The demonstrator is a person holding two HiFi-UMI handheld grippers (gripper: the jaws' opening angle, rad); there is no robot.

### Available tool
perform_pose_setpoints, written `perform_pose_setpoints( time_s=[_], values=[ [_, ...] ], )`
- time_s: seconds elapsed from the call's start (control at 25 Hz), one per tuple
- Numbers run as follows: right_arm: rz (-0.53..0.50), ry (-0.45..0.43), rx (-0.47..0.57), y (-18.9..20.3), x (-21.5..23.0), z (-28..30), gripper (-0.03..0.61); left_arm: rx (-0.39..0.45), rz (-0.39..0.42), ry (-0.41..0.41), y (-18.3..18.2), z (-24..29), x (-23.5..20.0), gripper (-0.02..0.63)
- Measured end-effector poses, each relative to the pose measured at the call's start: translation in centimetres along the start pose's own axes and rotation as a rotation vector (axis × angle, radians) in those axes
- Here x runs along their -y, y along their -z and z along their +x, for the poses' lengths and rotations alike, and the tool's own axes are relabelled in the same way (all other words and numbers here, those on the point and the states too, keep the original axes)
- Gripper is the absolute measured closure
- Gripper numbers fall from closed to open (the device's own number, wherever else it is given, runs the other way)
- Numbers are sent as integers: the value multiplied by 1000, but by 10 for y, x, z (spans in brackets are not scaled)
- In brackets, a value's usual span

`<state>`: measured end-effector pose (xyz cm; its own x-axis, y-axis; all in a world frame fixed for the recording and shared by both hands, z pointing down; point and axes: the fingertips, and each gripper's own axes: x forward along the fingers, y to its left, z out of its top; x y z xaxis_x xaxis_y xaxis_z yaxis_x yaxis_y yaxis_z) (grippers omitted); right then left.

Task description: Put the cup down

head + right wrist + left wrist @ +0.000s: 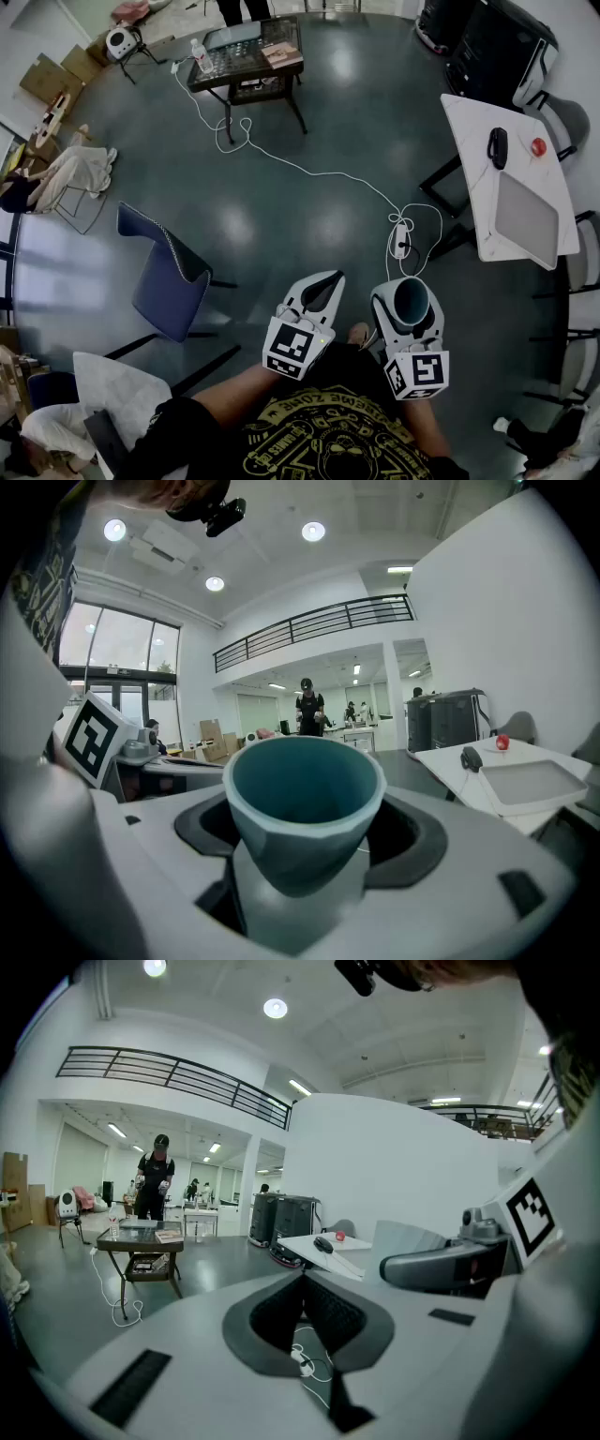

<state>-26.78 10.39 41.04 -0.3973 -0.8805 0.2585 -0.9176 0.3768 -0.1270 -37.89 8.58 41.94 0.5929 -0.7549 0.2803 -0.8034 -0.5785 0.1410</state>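
A teal cup (412, 297) sits upright between the jaws of my right gripper (409, 313), which is shut on it and held in the air over the dark floor, close to the person's body. In the right gripper view the cup (305, 794) fills the middle, its mouth open and nothing visible inside, with the right gripper (305, 841) pressed against its lower wall on both sides. My left gripper (328, 281) hangs just left of it, its jaws closed to a point on nothing. In the left gripper view the left gripper (303, 1283) has its pads meeting.
A white table (469, 127) stands at the right with a black object (498, 146), a small red thing (538, 146) and a grey tray (525, 214). A power strip (400, 240) and white cable lie on the floor ahead. A blue chair (169, 279) is at the left, a dark table (246, 54) far back.
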Motion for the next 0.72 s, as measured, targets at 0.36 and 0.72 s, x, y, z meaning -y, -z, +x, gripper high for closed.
perform_pose_setpoints(
  time_s=[0.36,0.72],
  values=[
    [-10,14,-11,3,-1,2,201,-1,-3,7,-1,1,-5,603],
    [0,5,-4,3,1,5,201,-11,-5,-5,2,5,-7,603]
  ],
)
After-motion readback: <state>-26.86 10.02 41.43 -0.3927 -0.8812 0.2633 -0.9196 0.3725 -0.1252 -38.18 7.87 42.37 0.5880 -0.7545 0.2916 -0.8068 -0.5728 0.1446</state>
